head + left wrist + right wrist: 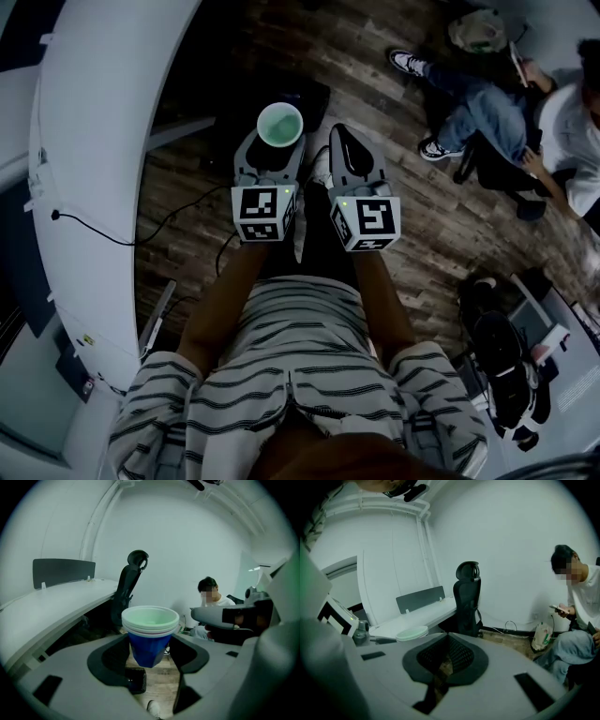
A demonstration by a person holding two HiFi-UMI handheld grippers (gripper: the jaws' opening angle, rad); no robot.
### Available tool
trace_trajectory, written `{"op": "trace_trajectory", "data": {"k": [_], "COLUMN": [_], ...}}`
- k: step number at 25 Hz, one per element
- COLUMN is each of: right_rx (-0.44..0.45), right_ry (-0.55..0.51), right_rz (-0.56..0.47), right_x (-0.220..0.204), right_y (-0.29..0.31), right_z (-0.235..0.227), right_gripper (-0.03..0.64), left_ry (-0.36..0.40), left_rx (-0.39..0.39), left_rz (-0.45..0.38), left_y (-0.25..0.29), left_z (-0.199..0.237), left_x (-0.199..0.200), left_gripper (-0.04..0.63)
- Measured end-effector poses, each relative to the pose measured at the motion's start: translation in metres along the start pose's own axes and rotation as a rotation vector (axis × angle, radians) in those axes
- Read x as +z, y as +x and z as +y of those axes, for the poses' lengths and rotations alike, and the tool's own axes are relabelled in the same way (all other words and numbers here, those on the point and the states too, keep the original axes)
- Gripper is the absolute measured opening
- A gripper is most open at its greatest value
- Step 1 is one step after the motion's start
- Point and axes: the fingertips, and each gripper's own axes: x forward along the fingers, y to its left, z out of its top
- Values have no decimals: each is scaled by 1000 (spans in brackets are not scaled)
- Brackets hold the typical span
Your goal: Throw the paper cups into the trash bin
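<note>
Left gripper view: the left gripper [278, 141] pinches nested paper cups [150, 637] upright by the blue outer wall, above the wood floor [165, 674]. The right gripper [445, 660] has its jaws pressed together, empty. No trash bin shows; tipping too soon could shed the inner cups onto the floor.

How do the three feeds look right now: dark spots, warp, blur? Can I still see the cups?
Head view: dim, floor dark, yet the cups show clearly. Left gripper view: heavy fisheye warp, black corners, cups sharp in the left tongs. Right gripper view: same warp, wall evenly lit, shut right tongs sharp; no obvious motion blur.
</note>
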Motion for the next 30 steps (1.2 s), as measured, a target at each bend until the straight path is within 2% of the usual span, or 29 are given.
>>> {"op": "trace_trajectory", "data": {"k": [14, 22, 30], "right_rx": [6, -11, -15], "right_ry": [45, 59, 75], "right_rz": [41, 77, 103], "right_x": [-43, -75, -99], "right_y": [22, 33, 42], "right_z": [-12, -25, -24], "right_gripper": [15, 14, 15], "left_ry": [-51, -122, -130], "left_rx": [5, -9, 23], "left_rz": [56, 126, 169], "left_y": [34, 53, 70], "left_z": [13, 20, 38], "left_x": [-41, -80, -112], "left_gripper": [282, 282, 284]}}
